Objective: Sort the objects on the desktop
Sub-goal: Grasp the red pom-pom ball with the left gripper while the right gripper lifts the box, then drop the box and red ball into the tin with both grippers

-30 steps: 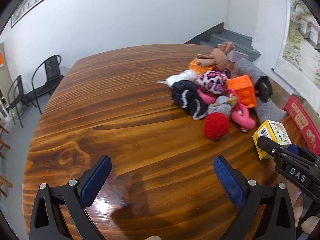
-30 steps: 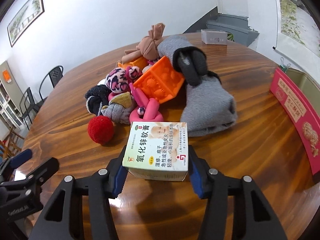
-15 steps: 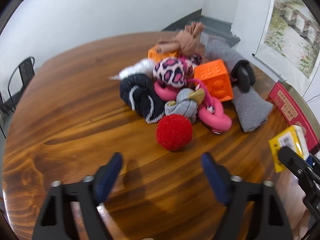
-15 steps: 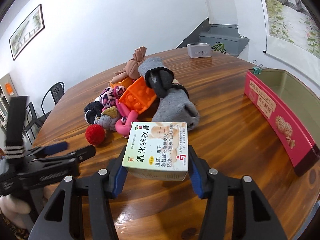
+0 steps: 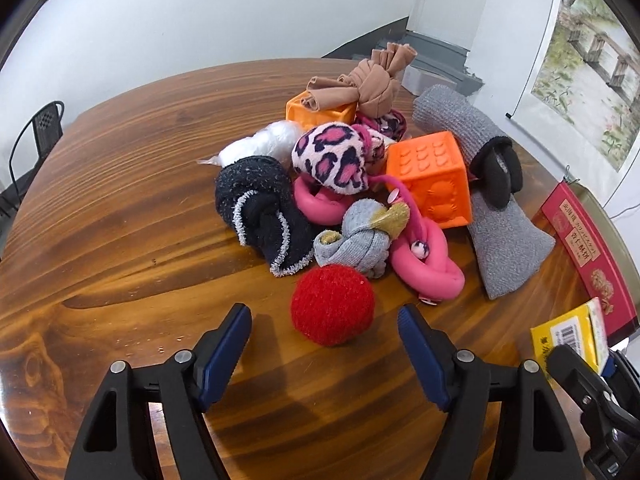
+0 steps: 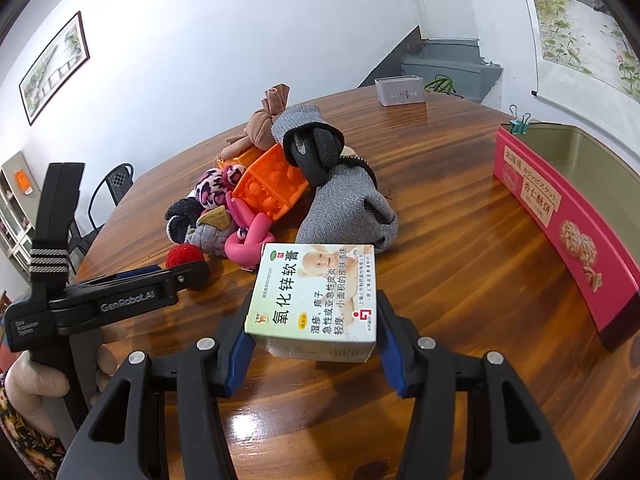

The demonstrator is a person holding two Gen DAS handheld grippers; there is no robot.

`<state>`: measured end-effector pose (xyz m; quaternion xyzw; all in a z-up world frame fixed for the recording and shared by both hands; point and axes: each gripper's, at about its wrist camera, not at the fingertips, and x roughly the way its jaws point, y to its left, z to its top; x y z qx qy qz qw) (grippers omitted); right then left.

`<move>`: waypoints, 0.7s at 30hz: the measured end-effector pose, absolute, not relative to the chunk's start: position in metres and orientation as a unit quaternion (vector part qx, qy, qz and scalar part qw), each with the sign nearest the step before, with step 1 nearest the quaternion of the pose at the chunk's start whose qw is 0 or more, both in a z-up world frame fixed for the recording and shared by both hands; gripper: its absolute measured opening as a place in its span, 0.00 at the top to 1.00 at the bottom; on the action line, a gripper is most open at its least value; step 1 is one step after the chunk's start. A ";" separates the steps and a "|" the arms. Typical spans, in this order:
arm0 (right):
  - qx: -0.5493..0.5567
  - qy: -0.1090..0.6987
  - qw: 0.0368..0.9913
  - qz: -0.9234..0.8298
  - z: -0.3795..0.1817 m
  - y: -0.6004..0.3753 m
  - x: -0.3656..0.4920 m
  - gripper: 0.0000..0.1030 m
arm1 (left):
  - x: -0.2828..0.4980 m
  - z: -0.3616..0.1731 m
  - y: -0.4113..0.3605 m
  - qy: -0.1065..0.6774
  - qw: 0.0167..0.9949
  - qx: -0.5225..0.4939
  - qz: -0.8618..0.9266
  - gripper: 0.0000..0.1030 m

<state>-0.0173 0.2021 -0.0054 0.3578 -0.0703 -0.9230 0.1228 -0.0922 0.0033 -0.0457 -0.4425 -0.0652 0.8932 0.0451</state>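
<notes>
A pile of socks and toys lies on the round wooden table (image 5: 120,208). A red knitted ball (image 5: 332,304) sits at its near edge. My left gripper (image 5: 324,328) is open, its blue pads just short of either side of the ball. My right gripper (image 6: 312,328) is shut on a yellow-green ointment box (image 6: 316,296) and holds it above the table. The box also shows at the right in the left wrist view (image 5: 568,332). The left gripper shows in the right wrist view (image 6: 120,296), next to the ball (image 6: 184,256).
The pile holds an orange cube (image 5: 432,184), a pink ring toy (image 5: 424,264), a black sock (image 5: 260,212), a leopard sock (image 5: 332,156), a grey sock (image 5: 508,232). A pink box (image 6: 560,220) stands at the right edge. A small grey box (image 6: 400,90) sits far back.
My left gripper has moved forward and right toward the pile, up to the red ball. My right gripper has lifted back with the ointment box and turned toward the pink box.
</notes>
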 end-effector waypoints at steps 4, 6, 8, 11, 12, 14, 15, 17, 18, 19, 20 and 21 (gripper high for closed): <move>0.351 -0.070 0.120 -0.926 -0.002 0.208 -0.013 0.44 | -0.093 -0.046 0.006 -0.060 0.048 -0.443 0.893 0.62; 0.343 -0.071 0.117 -0.929 0.003 0.213 -0.009 0.44 | -0.088 -0.044 0.009 -0.058 0.051 -0.441 0.894 0.63; 0.334 -0.074 0.113 -0.933 0.008 0.220 -0.005 0.44 | -0.084 -0.041 0.014 -0.051 0.050 -0.437 0.897 0.63; 0.319 -0.080 0.104 -0.939 0.017 0.233 0.002 0.44 | -0.073 -0.029 0.029 -0.041 0.058 -0.420 0.905 0.63; 0.313 -0.082 0.099 -0.941 0.021 0.238 0.004 0.44 | -0.070 -0.025 0.034 -0.040 0.063 -0.416 0.906 0.63; 0.302 -0.086 0.087 -0.946 0.027 0.250 0.008 0.44 | -0.067 -0.017 0.046 -0.036 0.074 -0.409 0.909 0.63; 0.295 -0.088 0.079 -0.948 0.031 0.258 0.011 0.44 | -0.065 -0.012 0.055 -0.032 0.084 -0.405 0.910 0.63; 0.280 -0.091 0.050 -0.954 0.039 0.280 0.017 0.44 | -0.062 -0.002 0.075 -0.023 0.107 -0.396 0.912 0.63; 0.272 -0.093 0.036 -0.957 0.042 0.291 0.020 0.44 | -0.062 0.003 0.083 -0.019 0.118 -0.393 0.912 0.63; 0.264 -0.095 0.022 -0.960 0.046 0.301 0.023 0.43 | -0.063 0.008 0.094 -0.015 0.131 -0.390 0.912 0.63; 0.256 -0.096 0.008 -0.962 0.050 0.312 0.026 0.43 | -0.063 0.013 0.107 -0.009 0.143 -0.386 0.911 0.63; 0.249 -0.098 -0.006 -0.964 0.053 0.323 0.028 0.43 | -0.062 0.017 0.118 -0.004 0.155 -0.383 0.911 0.63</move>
